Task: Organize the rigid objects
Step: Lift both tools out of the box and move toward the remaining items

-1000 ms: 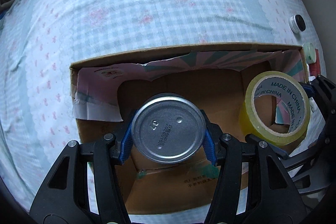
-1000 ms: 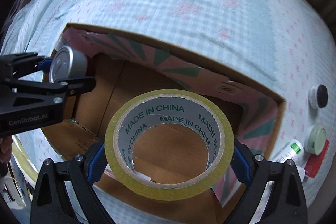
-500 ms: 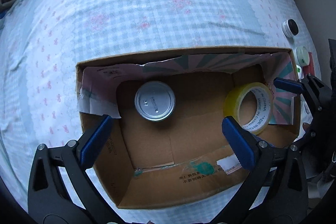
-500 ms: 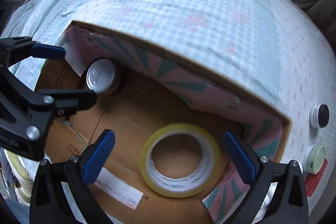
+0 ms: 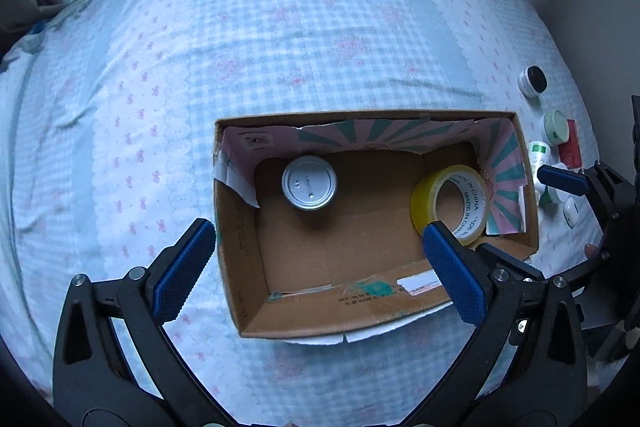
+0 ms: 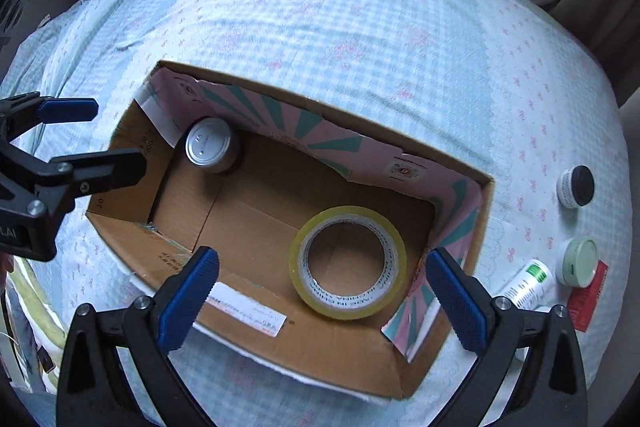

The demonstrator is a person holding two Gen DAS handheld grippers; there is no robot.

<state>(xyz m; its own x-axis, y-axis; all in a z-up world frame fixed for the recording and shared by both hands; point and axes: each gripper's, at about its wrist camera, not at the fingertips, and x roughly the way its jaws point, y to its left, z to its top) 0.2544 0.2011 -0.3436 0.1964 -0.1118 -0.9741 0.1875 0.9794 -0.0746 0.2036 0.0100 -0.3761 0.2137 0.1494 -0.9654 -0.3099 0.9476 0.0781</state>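
Left gripper (image 5: pixel 320 267) spread wide and holding nothing, blue pads (image 5: pixel 184 269) hanging above the near-left rim of the cardboard box (image 5: pixel 248 267). Right gripper (image 6: pixel 320 297) likewise gaping and empty, poised over the near-right part of the same box. Below and just ahead of the right gripper, on the brown box floor by the right end wall, a roll of yellowish tape (image 6: pixel 348 263), tipped slightly and leaning toward that wall as seen from the left wrist. At the far-left corner of the floor, well apart from the tape, a silver-topped can (image 5: pixel 309 182) standing upright, close to the torn pink-and-teal paper lining (image 5: pixel 372 135). Under the box, a pale blue checked bedsheet (image 5: pixel 280 47) with pink motifs. Outside the box to the right, on the sheet: a black-lidded jar (image 6: pixel 576 185), a green-lidded jar (image 6: pixel 580 262), a white tube (image 6: pixel 528 285) with green print, and a red packet (image 6: pixel 588 301) touching the green-lidded jar.
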